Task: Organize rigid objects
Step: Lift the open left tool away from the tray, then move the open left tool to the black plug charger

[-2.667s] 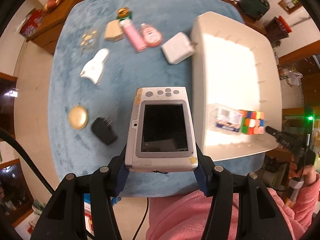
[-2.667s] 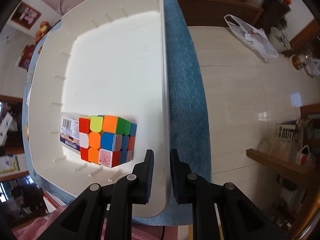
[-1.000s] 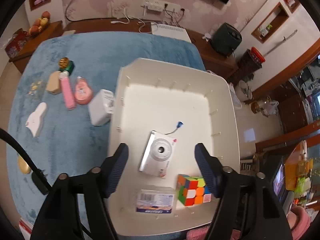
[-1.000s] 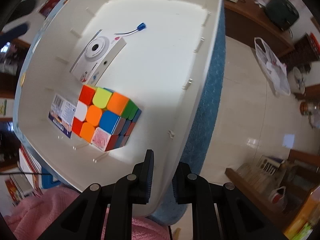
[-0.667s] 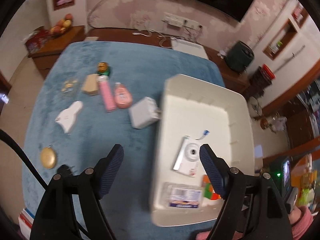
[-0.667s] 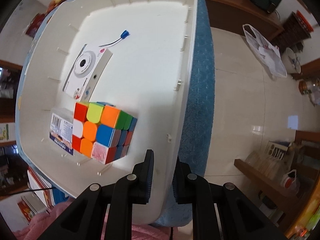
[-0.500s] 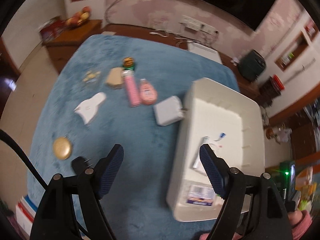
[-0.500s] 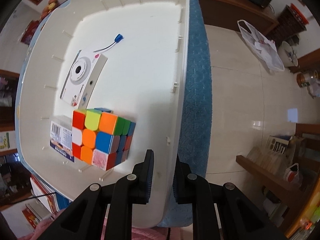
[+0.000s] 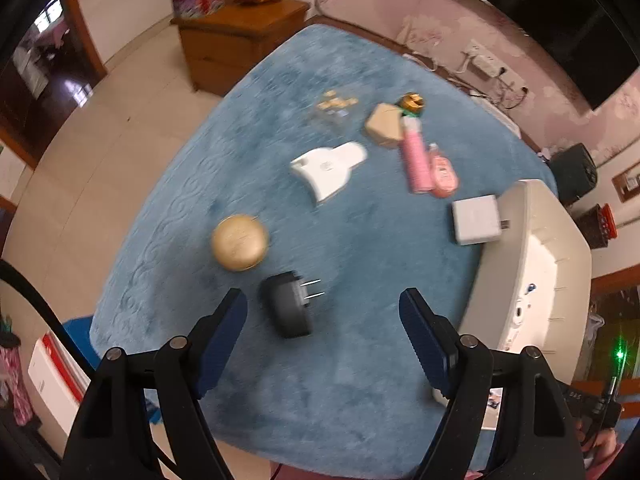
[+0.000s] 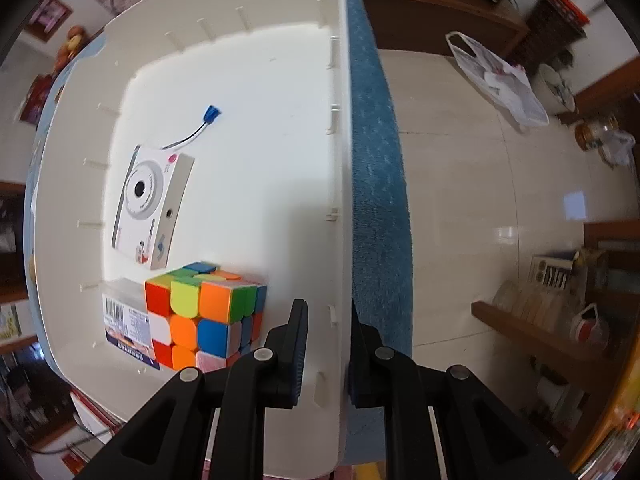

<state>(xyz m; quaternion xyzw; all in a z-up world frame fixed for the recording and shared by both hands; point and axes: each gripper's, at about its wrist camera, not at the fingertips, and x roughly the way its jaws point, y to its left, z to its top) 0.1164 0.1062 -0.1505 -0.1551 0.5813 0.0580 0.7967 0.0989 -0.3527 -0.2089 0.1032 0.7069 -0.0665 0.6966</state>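
Observation:
My left gripper (image 9: pixel 322 310) hangs open and empty above the blue cloth, with a black plug adapter (image 9: pixel 287 308) lying just inside its left finger. Beyond it lie a gold round case (image 9: pixel 239 242), a white scoop-shaped piece (image 9: pixel 328 169), a pink tube (image 9: pixel 416 156) and a white charger (image 9: pixel 476 220). My right gripper (image 10: pixel 326 320) is shut on the right wall of the white bin (image 10: pixel 340 184). Inside the bin lie a white camera (image 10: pixel 150 204), a colour cube (image 10: pixel 204 314) and a clear labelled box (image 10: pixel 124 316).
The bin (image 9: pixel 532 264) stands at the cloth's right edge. A tan block (image 9: pixel 385 126), a small gold-and-green item (image 9: pixel 413 103) and a pink flat item (image 9: pixel 442 170) lie at the far side. Tiled floor surrounds the table; a wooden cabinet (image 9: pixel 240 36) stands beyond.
My left gripper has let go of the camera into the bin and swung left over the cloth to above the black adapter. The right gripper has stayed on the bin wall, rolling slightly.

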